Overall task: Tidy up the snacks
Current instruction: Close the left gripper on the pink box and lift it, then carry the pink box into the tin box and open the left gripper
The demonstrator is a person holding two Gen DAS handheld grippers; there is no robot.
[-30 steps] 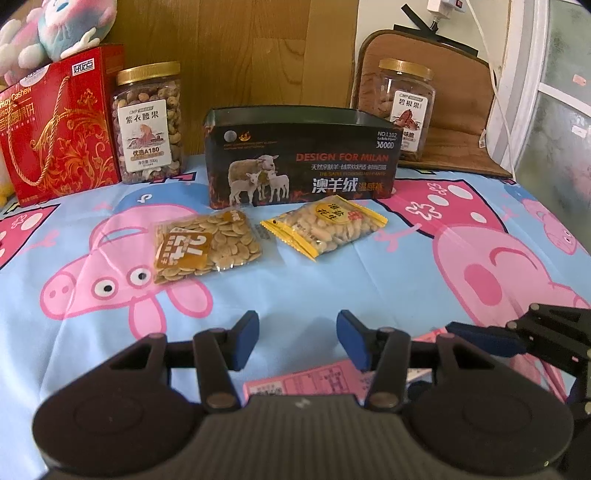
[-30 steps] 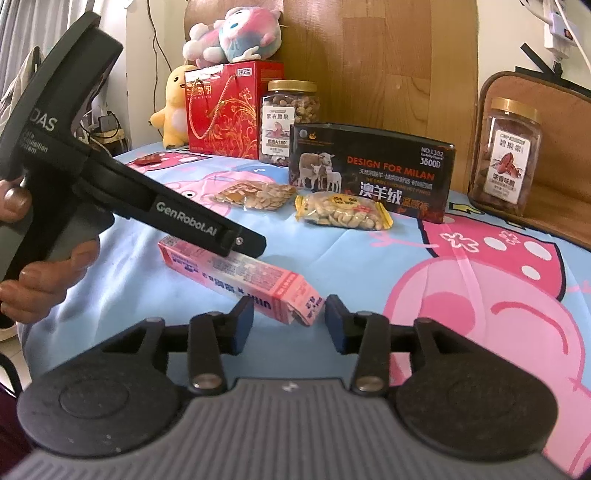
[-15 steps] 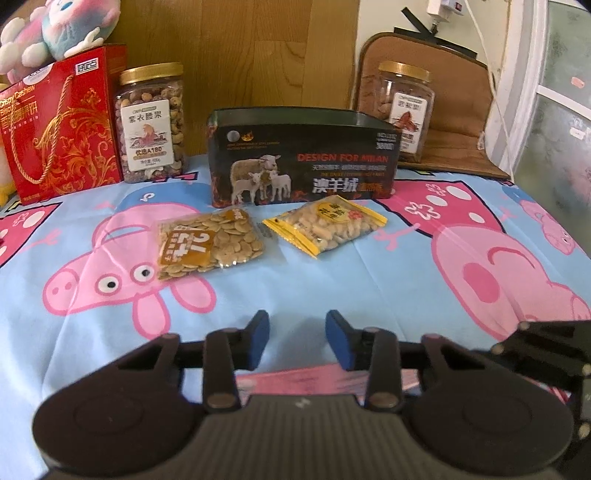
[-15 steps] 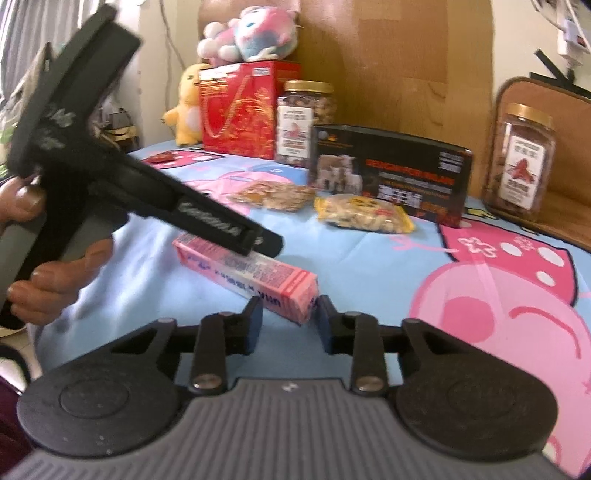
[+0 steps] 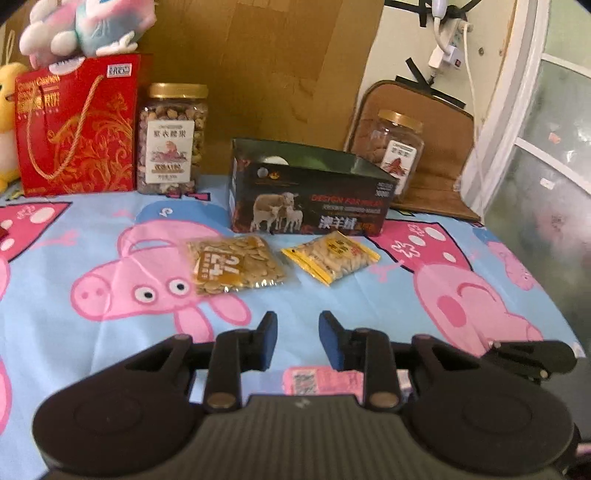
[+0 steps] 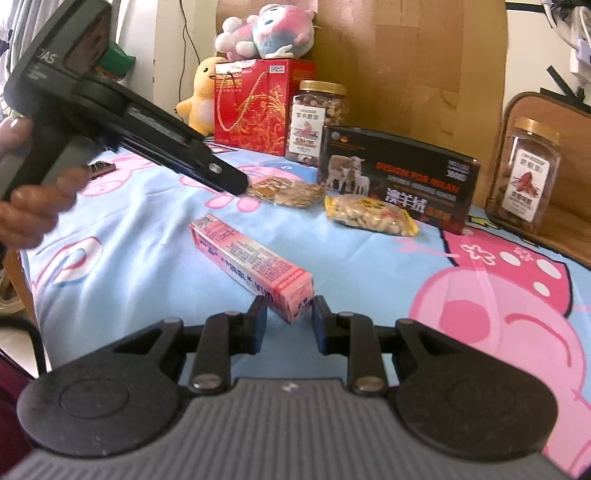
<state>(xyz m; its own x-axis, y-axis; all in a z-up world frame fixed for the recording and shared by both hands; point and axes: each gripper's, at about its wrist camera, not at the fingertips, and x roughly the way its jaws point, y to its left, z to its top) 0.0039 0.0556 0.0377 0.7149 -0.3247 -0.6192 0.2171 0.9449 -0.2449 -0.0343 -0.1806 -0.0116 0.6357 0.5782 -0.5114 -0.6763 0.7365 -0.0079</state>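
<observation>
**Pink carton between the right jaws, not yet pinched**

The long pink snack carton lay flat on the pig-print blue tablecloth, running on a diagonal with its near end between the blue-padded fingers of the right gripper. Those jaws stood apart on either side of the carton's end; a gap showed beside the right pad, and whether the left pad touched the box could not be told. In the left wrist view the same carton showed only as a pink strip low down behind the left gripper, whose jaws stood apart with nothing between them but cloth.

The left gripper's black body, held in a hand, hung above the cloth to the left of the carton and apart from it.

Farther back, a clear bag of pumpkin seeds and a yellow-edged bag of pale nuts lay side by side, near each other but not touching. Just behind them stood an open black box printed with sheep. Along the wooden backboard stood a gold-lidded jar of nuts, just beside a red gift box with a rope handle; a pink and blue plush toy sat on top of that box, and a yellow plush duck stood at its left. A second gold-lidded jar stood at the right, in front of a brown cushion.
</observation>
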